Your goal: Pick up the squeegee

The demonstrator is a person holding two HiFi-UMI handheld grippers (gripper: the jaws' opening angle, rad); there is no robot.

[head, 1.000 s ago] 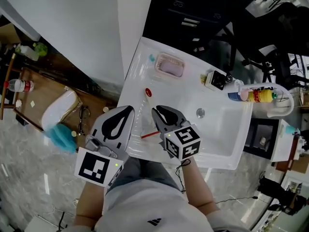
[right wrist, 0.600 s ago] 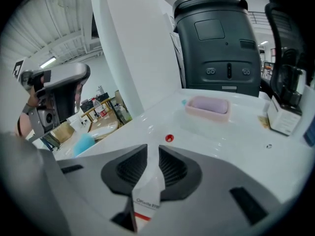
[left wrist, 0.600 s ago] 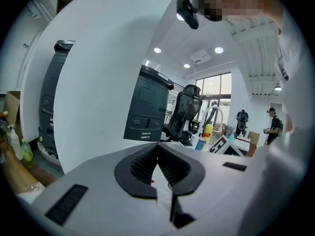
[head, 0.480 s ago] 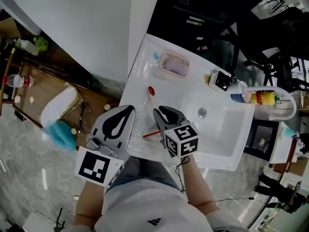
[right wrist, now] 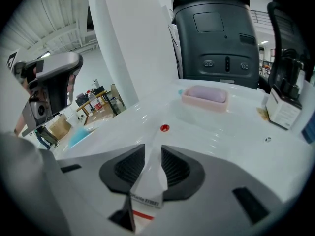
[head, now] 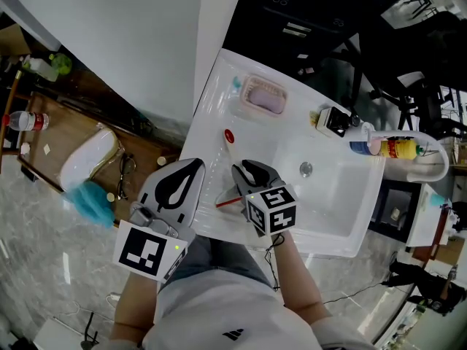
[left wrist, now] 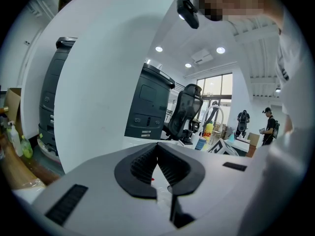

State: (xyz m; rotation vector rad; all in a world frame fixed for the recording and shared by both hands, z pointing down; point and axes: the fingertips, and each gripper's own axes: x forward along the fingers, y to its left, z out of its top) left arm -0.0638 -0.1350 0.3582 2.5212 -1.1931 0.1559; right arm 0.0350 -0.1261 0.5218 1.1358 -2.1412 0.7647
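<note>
The squeegee lies on the white sink counter (head: 211,100), left of the basin. Its white handle (right wrist: 150,178) runs away from me to a red end cap (head: 228,135) (right wrist: 165,128), and a thin red strip (head: 226,203) shows at its near end. My right gripper (head: 250,169) (right wrist: 152,149) points down over the near end. Its jaws are opening with the handle lying between the pads, which do not press on it. My left gripper (head: 191,166) (left wrist: 157,145) hovers just left of the squeegee, shut, with nothing between its ribbed pads.
A pink soap dish (head: 263,97) (right wrist: 205,95) sits at the counter's far end. The basin with its drain (head: 306,169) lies to the right, with bottles (head: 390,146) and a small box (head: 332,120) beyond it. A black machine (right wrist: 221,38) stands behind the counter.
My right gripper has sunk a little toward the squeegee. The left gripper has kept its place.
</note>
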